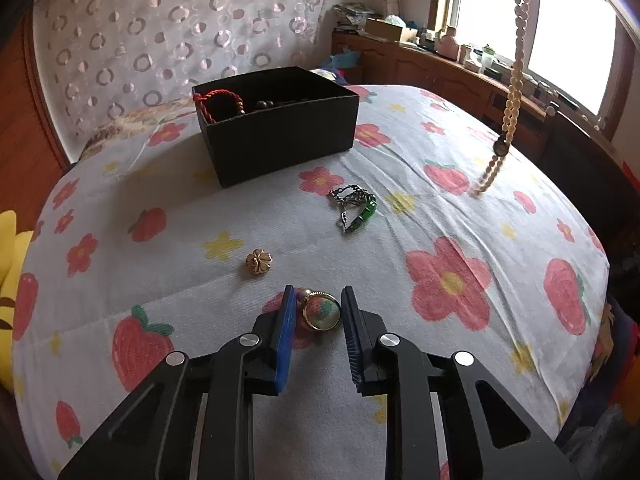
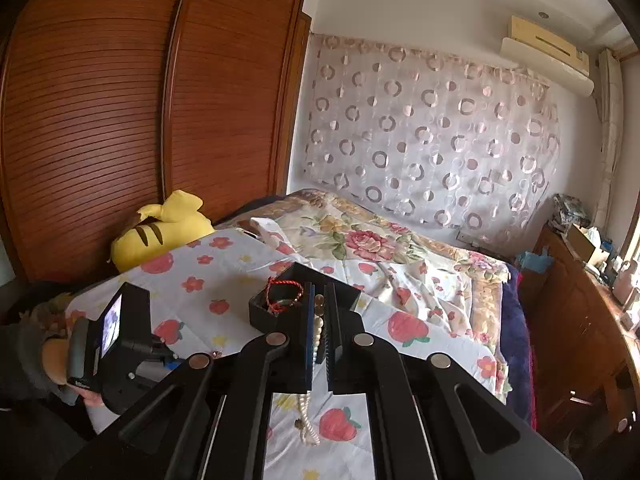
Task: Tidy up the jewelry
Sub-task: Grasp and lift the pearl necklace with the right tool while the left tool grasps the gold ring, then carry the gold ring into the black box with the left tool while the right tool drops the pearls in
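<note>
A black box stands on the flowered bedsheet with a red cord bracelet and dark beads inside. My left gripper is open, its blue pads on either side of a gold ring with a pearl lying on the sheet. A gold flower charm and a green-and-silver chain bracelet lie further ahead. My right gripper is shut on a cream bead necklace, held high; the necklace also hangs at the right of the left wrist view. The box shows below it.
A yellow plush toy lies at the bed's left edge by the wooden wardrobe. A cluttered wooden sideboard runs under the window on the right. A floral quilt covers the far end of the bed.
</note>
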A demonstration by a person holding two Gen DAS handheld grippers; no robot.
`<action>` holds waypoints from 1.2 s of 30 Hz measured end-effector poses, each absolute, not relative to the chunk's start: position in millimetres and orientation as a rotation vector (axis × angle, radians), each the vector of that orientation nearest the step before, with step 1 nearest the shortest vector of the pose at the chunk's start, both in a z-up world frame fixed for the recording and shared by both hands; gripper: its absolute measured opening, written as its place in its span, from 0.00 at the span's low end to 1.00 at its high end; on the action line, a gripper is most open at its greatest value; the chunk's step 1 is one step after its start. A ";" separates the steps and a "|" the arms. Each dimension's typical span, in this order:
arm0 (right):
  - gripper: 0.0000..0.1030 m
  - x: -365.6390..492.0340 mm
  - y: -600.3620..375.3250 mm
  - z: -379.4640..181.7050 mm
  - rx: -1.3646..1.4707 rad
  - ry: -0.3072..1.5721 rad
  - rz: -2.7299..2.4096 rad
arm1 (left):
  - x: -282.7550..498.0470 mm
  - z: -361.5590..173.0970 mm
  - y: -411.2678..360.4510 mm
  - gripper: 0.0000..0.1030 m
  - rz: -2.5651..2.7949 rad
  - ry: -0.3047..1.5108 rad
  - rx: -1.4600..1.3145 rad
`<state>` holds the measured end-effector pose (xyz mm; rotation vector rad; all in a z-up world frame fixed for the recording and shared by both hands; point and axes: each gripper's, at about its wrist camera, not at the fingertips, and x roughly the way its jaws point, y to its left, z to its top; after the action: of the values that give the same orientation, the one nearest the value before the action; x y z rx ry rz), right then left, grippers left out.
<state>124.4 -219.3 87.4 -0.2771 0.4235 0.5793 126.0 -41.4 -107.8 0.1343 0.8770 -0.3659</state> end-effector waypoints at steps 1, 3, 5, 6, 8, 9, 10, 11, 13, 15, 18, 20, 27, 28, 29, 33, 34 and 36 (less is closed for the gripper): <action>0.05 125.2 -218.5 87.4 -0.278 0.424 0.578 | 125.3 -107.4 -41.1 0.21 -0.367 0.875 0.134; 0.05 126.3 -218.1 87.9 -0.278 0.426 0.577 | 124.1 -105.4 -41.0 0.20 -0.359 0.862 0.140; 0.05 126.1 -218.0 88.4 -0.275 0.423 0.578 | 123.6 -101.7 -39.7 0.20 -0.358 0.851 0.131; 0.05 126.5 -217.6 88.8 -0.276 0.422 0.578 | 123.4 -99.2 -38.7 0.20 -0.359 0.845 0.126; 0.05 126.6 -218.5 88.8 -0.276 0.418 0.577 | 124.1 -93.8 -36.6 0.20 -0.356 0.832 0.115; 0.05 128.7 -217.5 91.0 -0.278 0.414 0.575 | 125.5 -90.3 -35.3 0.20 -0.353 0.824 0.111; 0.05 131.2 -218.3 93.3 -0.280 0.410 0.570 | 127.1 -86.7 -33.9 0.20 -0.350 0.817 0.108; 0.05 135.3 -218.4 96.3 -0.279 0.406 0.567 | 128.4 -84.0 -33.1 0.20 -0.348 0.811 0.107; 0.05 141.8 -216.5 101.8 -0.282 0.395 0.560 | 132.2 -75.4 -30.5 0.20 -0.342 0.794 0.102; 0.05 147.7 -215.9 106.6 -0.286 0.375 0.551 | 135.0 -67.9 -28.5 0.21 -0.339 0.779 0.097; 0.05 157.5 -213.4 112.8 -0.281 0.368 0.544 | 139.3 -56.2 -25.5 0.21 -0.335 0.755 0.094; 0.05 164.7 -208.5 118.5 -0.283 0.359 0.541 | 143.0 -49.3 -23.4 0.21 -0.328 0.743 0.098; 0.05 188.9 -188.4 134.1 -0.296 0.333 0.529 | 157.6 -30.9 -19.3 0.21 -0.307 0.713 0.107; 0.05 192.3 -184.7 134.9 -0.294 0.331 0.532 | 160.6 -29.2 -19.0 0.21 -0.304 0.711 0.108; 0.05 195.5 -181.6 134.9 -0.293 0.330 0.534 | 162.7 -28.4 -18.6 0.21 -0.303 0.710 0.108; 0.05 213.3 -168.4 119.4 -0.301 0.361 0.522 | 176.5 -25.1 -17.2 0.21 -0.290 0.707 0.104; 0.05 218.1 -166.5 113.8 -0.299 0.375 0.519 | 180.9 -25.0 -16.5 0.21 -0.285 0.708 0.102; 0.05 227.6 -163.8 100.2 -0.283 0.412 0.524 | 189.0 -25.5 -15.9 0.21 -0.278 0.714 0.099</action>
<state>227.6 -163.8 100.2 -0.2831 0.4124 0.5237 189.0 -15.9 -25.5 0.0994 0.7136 -0.2781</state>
